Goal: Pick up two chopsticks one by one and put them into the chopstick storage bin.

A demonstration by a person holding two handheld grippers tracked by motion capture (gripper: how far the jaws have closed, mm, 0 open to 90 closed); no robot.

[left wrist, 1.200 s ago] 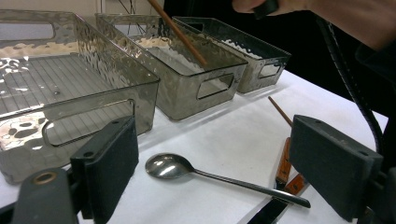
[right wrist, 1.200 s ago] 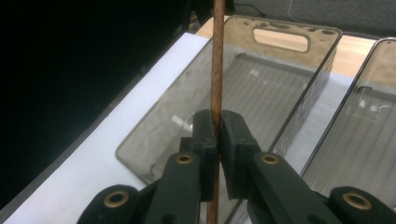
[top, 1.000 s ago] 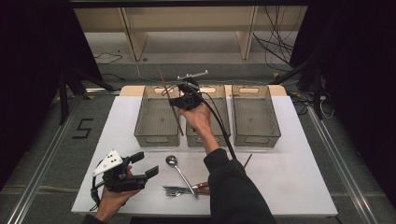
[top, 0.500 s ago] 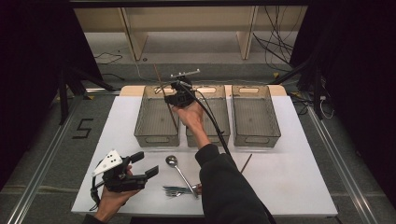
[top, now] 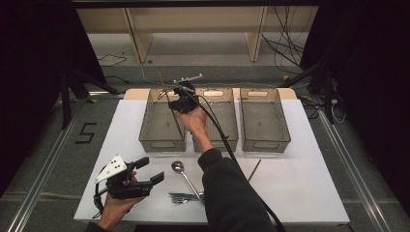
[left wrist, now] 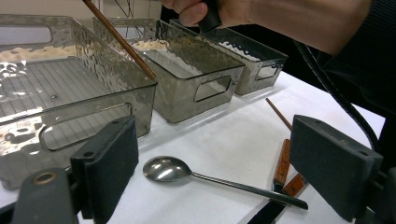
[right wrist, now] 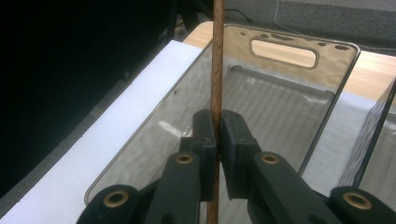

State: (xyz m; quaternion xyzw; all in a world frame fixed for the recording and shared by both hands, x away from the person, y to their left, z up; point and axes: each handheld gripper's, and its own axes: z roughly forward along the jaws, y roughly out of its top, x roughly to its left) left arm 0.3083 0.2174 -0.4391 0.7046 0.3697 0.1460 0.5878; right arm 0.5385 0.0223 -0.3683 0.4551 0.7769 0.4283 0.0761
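My right gripper (top: 175, 102), clamped on chopstick (top: 170, 102), has shifted toward 11 o'clock over left bin (top: 162, 140); release next, I judge. Left gripper (top: 145, 173) jaws apart, idle at 7 o'clock.

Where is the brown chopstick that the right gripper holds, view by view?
High view: chopstick slants over the left bin, upper centre.
Left gripper view: top left, its tip behind that bin's wall.
Right gripper view: upright at centre, clamped.
Shared landmark: the left bin.
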